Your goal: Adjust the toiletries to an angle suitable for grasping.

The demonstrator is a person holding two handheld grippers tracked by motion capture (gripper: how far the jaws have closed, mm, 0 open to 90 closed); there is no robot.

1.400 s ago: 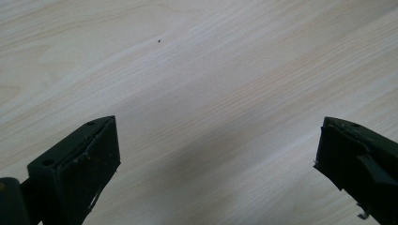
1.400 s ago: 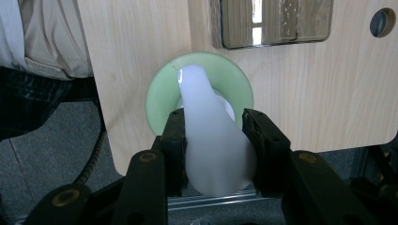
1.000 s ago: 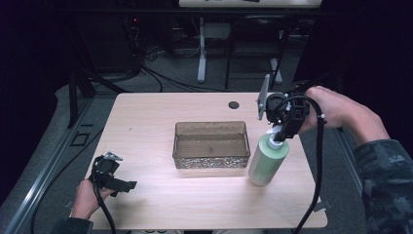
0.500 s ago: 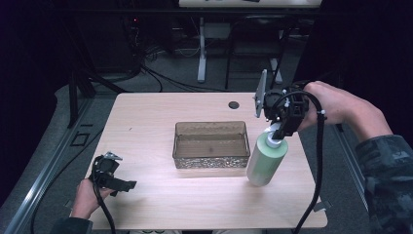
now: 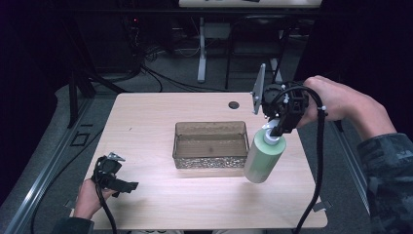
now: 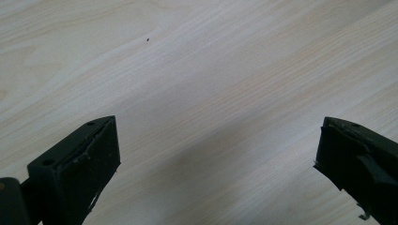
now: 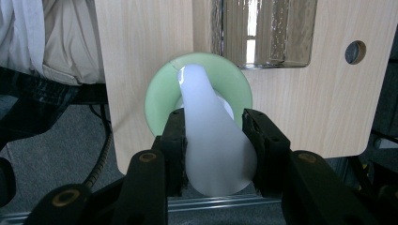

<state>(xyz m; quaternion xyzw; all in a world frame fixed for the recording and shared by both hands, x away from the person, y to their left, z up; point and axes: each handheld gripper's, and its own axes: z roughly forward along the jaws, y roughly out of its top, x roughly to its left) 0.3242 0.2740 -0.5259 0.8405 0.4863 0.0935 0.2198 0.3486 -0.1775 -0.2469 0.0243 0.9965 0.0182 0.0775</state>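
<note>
Right gripper (image 5: 274, 129), clamped on green bottle (image 5: 263, 155) by its pump top, had lifted it off desk (image 5: 146, 122), beside tray (image 5: 210, 145).

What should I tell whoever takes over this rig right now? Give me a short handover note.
Right gripper: shut on the white pump top of the green bottle, which hangs tilted, apparently lifted off the table, just right of the clear bin.
Left gripper: open, holding nothing, at the table's near left corner.
Done: bottle gripped and raised.
Left: probably setting the bottle into the bin, which looks free of objects; that goal is only a guess. Keep the grip firm, since the bottle hangs from its pump top alone.
</note>
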